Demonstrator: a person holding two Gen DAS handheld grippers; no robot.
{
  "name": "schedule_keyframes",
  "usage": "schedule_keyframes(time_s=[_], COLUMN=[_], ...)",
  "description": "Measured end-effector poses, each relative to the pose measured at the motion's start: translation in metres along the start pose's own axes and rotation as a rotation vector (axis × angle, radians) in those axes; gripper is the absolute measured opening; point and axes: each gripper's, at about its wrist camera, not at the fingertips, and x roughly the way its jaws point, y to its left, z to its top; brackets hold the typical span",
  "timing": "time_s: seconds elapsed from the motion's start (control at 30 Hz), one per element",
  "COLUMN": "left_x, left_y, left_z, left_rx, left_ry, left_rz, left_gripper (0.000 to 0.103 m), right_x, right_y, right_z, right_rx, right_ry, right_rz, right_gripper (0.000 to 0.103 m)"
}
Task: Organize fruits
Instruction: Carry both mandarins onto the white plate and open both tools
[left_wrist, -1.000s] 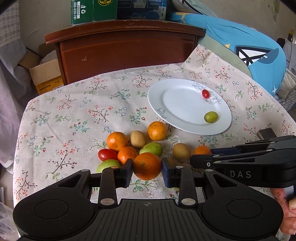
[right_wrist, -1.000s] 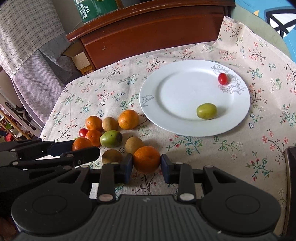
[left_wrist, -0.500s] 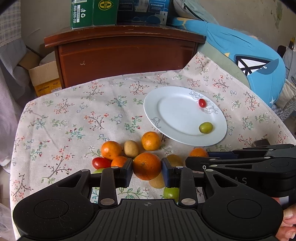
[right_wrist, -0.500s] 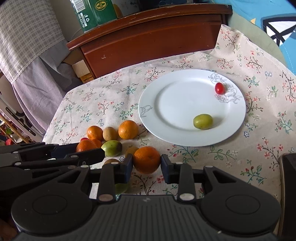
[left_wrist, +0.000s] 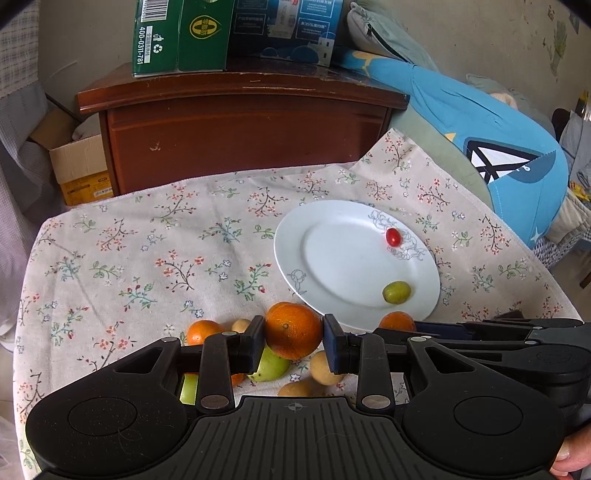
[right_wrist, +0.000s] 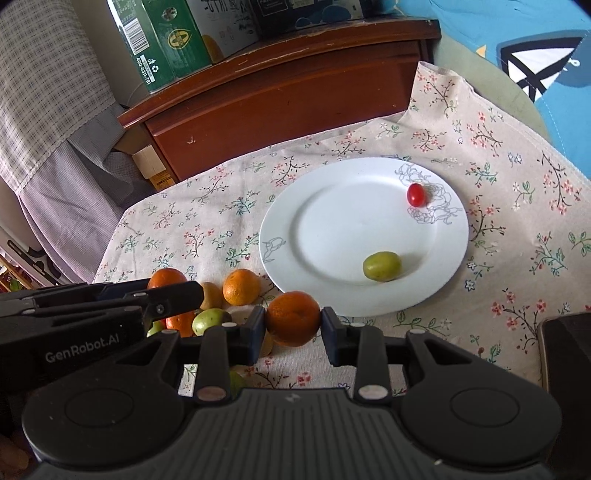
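Note:
My left gripper (left_wrist: 293, 338) is shut on an orange (left_wrist: 293, 330), lifted above the floral cloth. My right gripper (right_wrist: 293, 326) is shut on a second orange (right_wrist: 293, 317), also off the cloth. Each gripper shows in the other's view: the right one (left_wrist: 397, 326) beside my left, the left one (right_wrist: 173, 291) beside my right. Just ahead lies a white plate (left_wrist: 291, 266) (right_wrist: 280, 266) with a cherry tomato (right_wrist: 416, 194) and a green fruit (right_wrist: 382, 266) on it. Under the grippers, several loose fruits stay on the cloth, among them an orange (right_wrist: 241, 287) and a green fruit (left_wrist: 271, 365).
A dark wooden cabinet (left_wrist: 240, 122) stands behind the table with a green carton (left_wrist: 181, 37) on top. A blue cushion (left_wrist: 498, 155) lies at the right, a cardboard box (left_wrist: 79, 170) at the left. A dark flat object (right_wrist: 565, 354) rests near the right edge.
Both grippers have risen with their oranges, so the loose fruits now sit lower and partly under the jaws. The grips themselves are unchanged.

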Motion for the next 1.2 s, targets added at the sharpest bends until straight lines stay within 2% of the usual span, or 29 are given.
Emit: schedule_keyframes(time_s=[0.17,0.53,0.67,1.2], left_x=[0.004,0.031,0.043,0.087], left_y=[0.000,-0.012,-0.015,-0.022], left_z=[0.009,0.036,0.041,0.041], left_rx=[0.001,0.080,0.083,0.095], left_ry=[0.001,-0.006,0.007,0.070], left_rz=[-0.017,-0.070,-0.081,-0.087], left_gripper=[0.030,0.030,0.030,0.030], right_x=[-0.005,-0.010,-0.003,0.035], right_y=[-0.007,-0.043,-0.057,-0.075], right_z=[0.010,0.044,0.048,0.055], right_rx=[0.020,0.131,0.193,0.247], right_ry=[-0.028,-0.078,-0.060,-0.011], right_rz=[-0.006,-0.035,-0.035,-0.068], right_gripper=[0.032,0.032,0.032,0.032])
